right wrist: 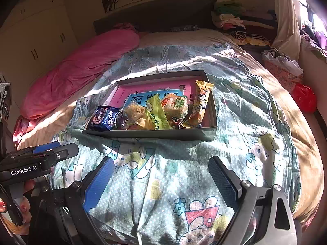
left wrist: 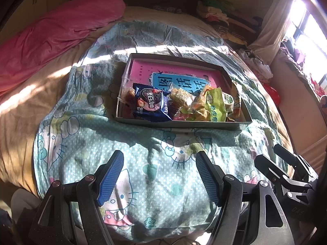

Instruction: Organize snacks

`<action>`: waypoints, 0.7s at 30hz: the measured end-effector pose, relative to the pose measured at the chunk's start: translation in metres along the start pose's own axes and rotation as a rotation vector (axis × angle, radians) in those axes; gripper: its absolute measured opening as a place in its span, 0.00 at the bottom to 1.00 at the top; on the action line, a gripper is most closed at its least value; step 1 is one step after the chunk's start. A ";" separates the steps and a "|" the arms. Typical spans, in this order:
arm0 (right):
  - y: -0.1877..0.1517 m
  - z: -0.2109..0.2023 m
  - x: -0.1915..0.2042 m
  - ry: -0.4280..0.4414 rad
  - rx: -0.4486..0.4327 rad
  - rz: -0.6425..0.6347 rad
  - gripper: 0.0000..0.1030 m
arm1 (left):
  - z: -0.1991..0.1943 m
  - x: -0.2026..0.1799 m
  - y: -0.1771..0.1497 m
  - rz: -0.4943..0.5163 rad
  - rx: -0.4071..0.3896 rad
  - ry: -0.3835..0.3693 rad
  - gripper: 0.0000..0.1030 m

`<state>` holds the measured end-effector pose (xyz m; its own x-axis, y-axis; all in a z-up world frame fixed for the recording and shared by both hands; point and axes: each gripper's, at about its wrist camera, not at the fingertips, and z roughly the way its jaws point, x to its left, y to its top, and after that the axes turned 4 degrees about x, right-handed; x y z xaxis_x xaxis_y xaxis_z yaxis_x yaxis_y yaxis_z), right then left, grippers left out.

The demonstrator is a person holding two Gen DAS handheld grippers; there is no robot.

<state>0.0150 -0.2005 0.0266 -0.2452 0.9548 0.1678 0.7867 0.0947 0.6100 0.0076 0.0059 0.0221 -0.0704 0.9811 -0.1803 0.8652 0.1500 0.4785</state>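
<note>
Snacks (left wrist: 181, 104) lie piled in the box (left wrist: 184, 125) on the bed, ahead of both hand-held grippers (neither clearly nearer). Left hand-held gripper (left wrist: 159, 161) and right hand-held gripper (right wrist: 161, 167): jaws wide, empty.

Crinkled glossy plastic on snack wrappers (left wrist: 179, 104), some clear. Matt grey cardboard box (left wrist: 184, 124). Smooth pink paper book cover (left wrist: 141, 69) inside. Soft wrinkled printed cotton quilt (left wrist: 85, 143); far left, pink satiny blanket (left wrist: 51, 34). Textured blue rubber pads (left wrist: 111, 176) on matt black gripper fingers.
</note>
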 end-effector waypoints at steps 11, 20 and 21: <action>0.000 0.001 -0.002 -0.003 0.007 0.006 0.91 | -0.002 0.003 0.001 -0.006 -0.004 0.007 0.73; -0.001 0.000 -0.002 -0.005 0.009 0.007 0.91 | -0.002 0.000 0.002 0.009 -0.001 0.020 0.73; -0.001 0.000 -0.002 -0.005 0.010 0.008 0.91 | -0.002 -0.001 0.002 0.010 -0.001 0.018 0.73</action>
<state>0.0148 -0.2024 0.0251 -0.2358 0.9571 0.1684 0.7940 0.0898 0.6013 0.0083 0.0058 0.0246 -0.0707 0.9846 -0.1599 0.8653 0.1402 0.4812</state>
